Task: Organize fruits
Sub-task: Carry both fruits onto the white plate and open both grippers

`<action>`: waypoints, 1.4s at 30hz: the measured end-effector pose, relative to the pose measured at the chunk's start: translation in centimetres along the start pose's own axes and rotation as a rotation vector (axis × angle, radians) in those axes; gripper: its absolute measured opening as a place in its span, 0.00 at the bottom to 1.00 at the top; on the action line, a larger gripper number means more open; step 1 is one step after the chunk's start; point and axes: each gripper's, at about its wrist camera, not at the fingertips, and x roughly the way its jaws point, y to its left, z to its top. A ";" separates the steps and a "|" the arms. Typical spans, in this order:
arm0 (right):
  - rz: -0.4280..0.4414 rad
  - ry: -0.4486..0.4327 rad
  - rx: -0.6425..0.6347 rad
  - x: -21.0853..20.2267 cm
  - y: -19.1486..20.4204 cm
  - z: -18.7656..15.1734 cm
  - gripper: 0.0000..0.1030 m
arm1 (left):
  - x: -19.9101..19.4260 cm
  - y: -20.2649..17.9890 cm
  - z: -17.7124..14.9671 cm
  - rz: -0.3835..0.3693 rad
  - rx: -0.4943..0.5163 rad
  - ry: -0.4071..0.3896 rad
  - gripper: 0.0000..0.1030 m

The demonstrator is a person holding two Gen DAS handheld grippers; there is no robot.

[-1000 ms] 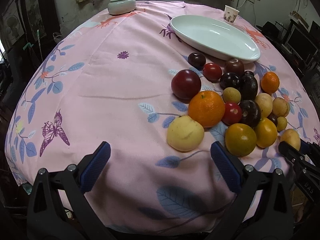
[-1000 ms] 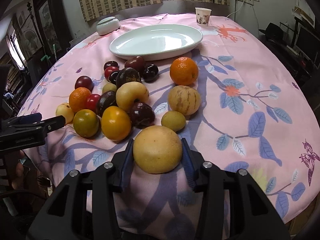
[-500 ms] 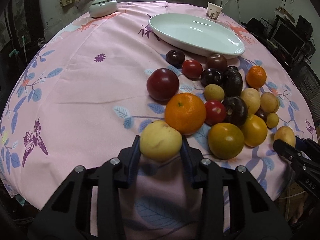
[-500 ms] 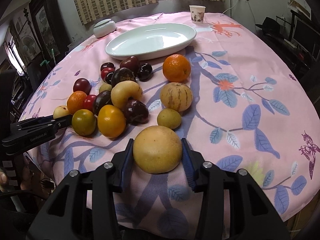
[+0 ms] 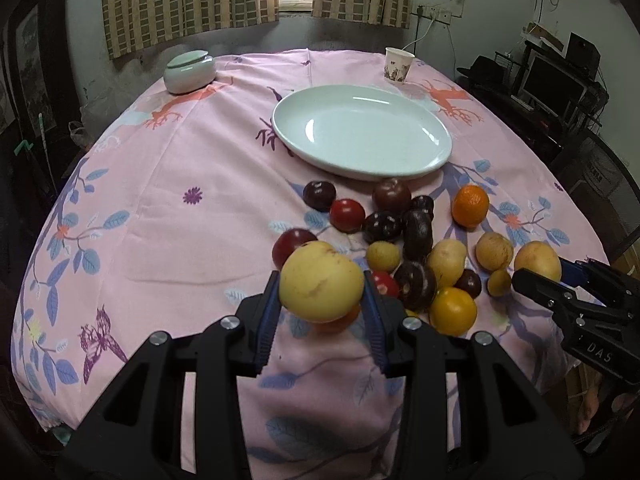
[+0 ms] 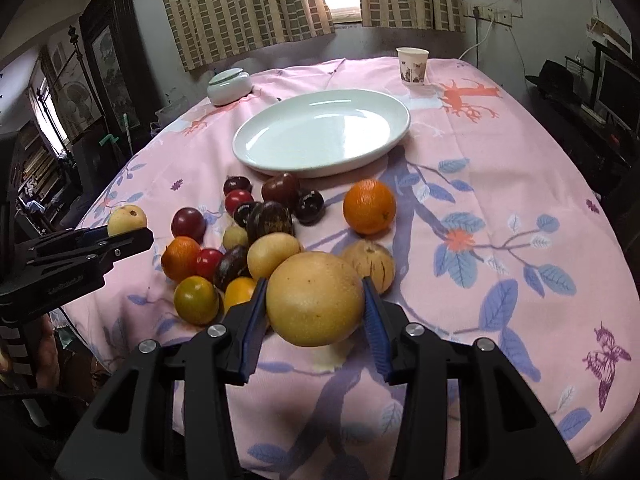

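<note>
A pale yellow fruit point(image 5: 321, 286) is being gripped by the left tool point(image 5: 322, 300), held above the fruit pile point(image 5: 404, 240) on the table point(image 5: 160, 200). A large golden fruit point(image 6: 315, 298) is being clamped in the right tool point(image 6: 316, 308). The white plate point(image 6: 256, 152) is sitting at twelve o'clock beyond the pile.

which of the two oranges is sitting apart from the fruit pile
The orange on the right side, below the white plate's rim. The other orange is wedged among the fruit at the pile's left edge.
</note>
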 end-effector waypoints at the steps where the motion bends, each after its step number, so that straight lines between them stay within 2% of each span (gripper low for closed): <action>1: 0.000 -0.006 -0.013 0.2 0.0 0.9 0.44 | 0.3 0.0 0.9 0.003 0.009 -0.003 0.38; 3: -0.006 -0.015 -0.039 0.7 0.0 2.8 0.44 | 1.1 0.0 3.0 -0.018 0.013 0.005 0.38; 8: -0.023 -0.017 -0.116 4.2 -0.7 10.2 0.44 | 5.0 -0.2 10.8 -0.029 0.062 0.017 0.38; 11: -0.043 0.015 -0.134 8.3 -1.8 14.7 0.44 | 9.2 -0.1 15.5 -0.047 0.059 0.063 0.38; 15: 0.013 0.086 -0.109 14.9 -3.7 19.4 0.44 | 16.2 0.2 19.9 -0.022 0.015 0.136 0.39; 19: 0.024 0.172 -0.140 20.9 -4.3 21.9 0.44 | 22.1 0.7 21.9 -0.015 -0.033 0.217 0.39; 22: 0.017 0.226 -0.155 23.6 -4.3 22.4 0.44 | 24.2 0.6 22.4 -0.016 -0.032 0.234 0.39; 26: 0.031 0.257 -0.144 25.1 -4.7 22.9 0.45 | 25.6 0.3 23.0 -0.018 -0.027 0.249 0.39; 27: 0.029 0.256 -0.142 25.1 -4.7 23.0 0.50 | 25.8 0.3 23.1 -0.018 -0.030 0.255 0.39; 28: 0.021 0.244 -0.143 24.9 -4.8 23.1 0.59 | 25.7 0.3 23.3 -0.021 -0.037 0.253 0.41; 29: 0.012 0.231 -0.143 24.5 -4.9 23.3 0.63 | 25.4 0.5 23.5 -0.024 -0.045 0.247 0.49; 30: 0.004 0.218 -0.140 23.9 -5.0 23.4 0.64 | 25.0 0.6 23.6 -0.025 -0.051 0.235 0.55; 31: 0.005 0.211 -0.134 23.0 -5.0 23.5 0.64 | 24.2 0.8 23.7 -0.029 -0.055 0.219 0.64; 34: -0.001 0.185 -0.135 19.4 -4.6 23.4 0.65 | 20.7 1.4 23.5 -0.025 -0.044 0.166 0.69; 35: -0.014 0.170 -0.141 17.6 -4.3 23.0 0.65 | 19.1 1.6 23.1 -0.028 -0.044 0.145 0.75; 38: -0.039 0.131 -0.141 12.3 -3.2 20.6 0.70 | 13.3 2.1 20.6 -0.028 -0.045 0.046 0.94; 40: -0.052 0.105 -0.139 8.5 -2.1 17.5 0.71 | 9.4 2.3 17.7 -0.050 -0.047 -0.032 0.98; 42: -0.061 0.081 -0.136 5.9 -1.1 14.0 0.71 | 6.7 2.6 14.3 -0.104 -0.076 -0.073 0.98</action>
